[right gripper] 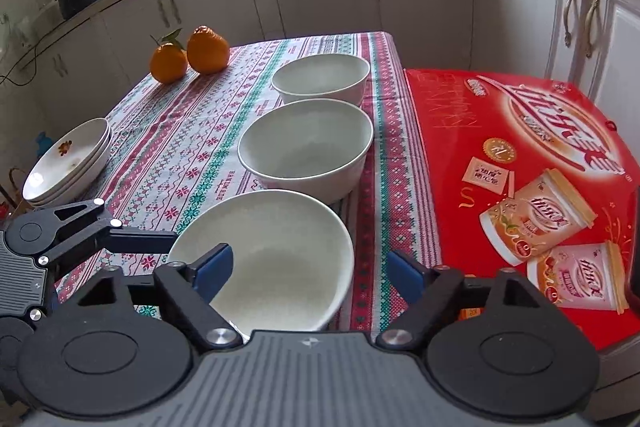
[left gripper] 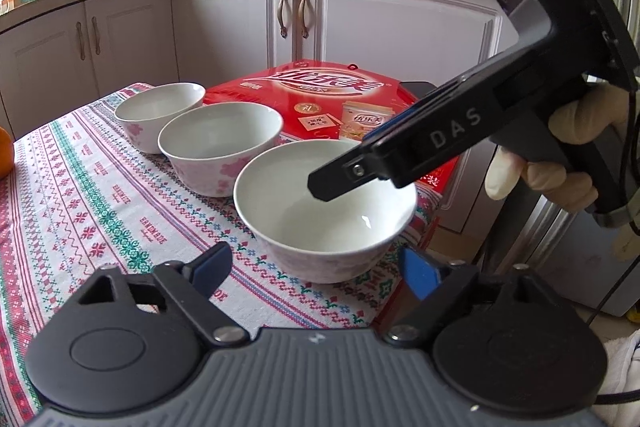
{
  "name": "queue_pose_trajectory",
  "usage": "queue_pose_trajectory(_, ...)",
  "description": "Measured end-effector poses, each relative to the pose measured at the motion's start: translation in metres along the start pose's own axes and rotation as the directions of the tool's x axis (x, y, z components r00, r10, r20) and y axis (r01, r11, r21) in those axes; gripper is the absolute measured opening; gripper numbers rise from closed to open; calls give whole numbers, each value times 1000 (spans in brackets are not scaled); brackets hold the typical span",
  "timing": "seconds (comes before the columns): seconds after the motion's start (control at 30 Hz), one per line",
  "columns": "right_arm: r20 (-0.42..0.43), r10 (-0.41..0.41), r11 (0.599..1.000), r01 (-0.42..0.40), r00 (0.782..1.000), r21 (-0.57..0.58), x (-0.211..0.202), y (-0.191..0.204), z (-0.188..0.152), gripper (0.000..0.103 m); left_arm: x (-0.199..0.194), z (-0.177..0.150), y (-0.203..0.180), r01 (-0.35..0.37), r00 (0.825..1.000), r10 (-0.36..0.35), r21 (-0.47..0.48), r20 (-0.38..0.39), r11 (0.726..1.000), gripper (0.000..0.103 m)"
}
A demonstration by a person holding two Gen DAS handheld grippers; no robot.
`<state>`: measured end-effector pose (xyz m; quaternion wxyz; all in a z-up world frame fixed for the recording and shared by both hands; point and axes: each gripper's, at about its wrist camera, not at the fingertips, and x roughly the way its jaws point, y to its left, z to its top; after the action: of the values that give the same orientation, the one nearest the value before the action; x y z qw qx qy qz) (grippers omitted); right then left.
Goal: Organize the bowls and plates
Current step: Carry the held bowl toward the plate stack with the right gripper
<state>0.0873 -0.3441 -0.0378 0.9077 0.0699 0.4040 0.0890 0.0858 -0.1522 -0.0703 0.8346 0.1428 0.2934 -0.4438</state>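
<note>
Three white bowls with pink flowers stand in a row on the patterned tablecloth: near bowl [left gripper: 326, 211] [right gripper: 272, 259], middle bowl [left gripper: 220, 147] [right gripper: 308, 147], far bowl [left gripper: 160, 113] [right gripper: 322, 77]. A stack of shallow white plates [right gripper: 68, 163] sits at the table's left edge. My left gripper [left gripper: 316, 273] is open, just in front of the near bowl. My right gripper [right gripper: 310, 273] is open with its jaws astride the near bowl's right rim, one finger [left gripper: 340, 175] over the bowl's inside.
A red gift box [left gripper: 320, 99] [right gripper: 520, 163] lies at the table's right edge beside the bowls. Two oranges [right gripper: 188, 55] sit at the far left of the tablecloth [right gripper: 180, 147]. White kitchen cabinets [left gripper: 240, 15] stand behind.
</note>
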Motion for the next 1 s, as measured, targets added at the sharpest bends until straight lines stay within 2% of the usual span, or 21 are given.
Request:
queue_pose_trajectory(0.17, -10, 27, 1000, -27, 1000, 3, 4, -3, 4, 79, 1, 1, 1, 7, 1000, -7, -9, 9, 1000, 83)
queue_pose_trajectory(0.23, -17, 37, 999, -37, 999, 2, 5, -4, 5, 73, 3, 2, 2, 16, 1000, -16, -12, 9, 1000, 82)
queue_pose_trajectory(0.4, -34, 56, 998, -57, 998, -4, 9, -4, 7, 64, 5, 3, -2, 18, 1000, -18, 7, 10, 1000, 79)
queue_pose_trajectory(1.0, -39, 66, 998, -66, 997, 1, 7, 3, 11, 64, -1, 3, 3, 25, 1000, -25, 9, 8, 1000, 78)
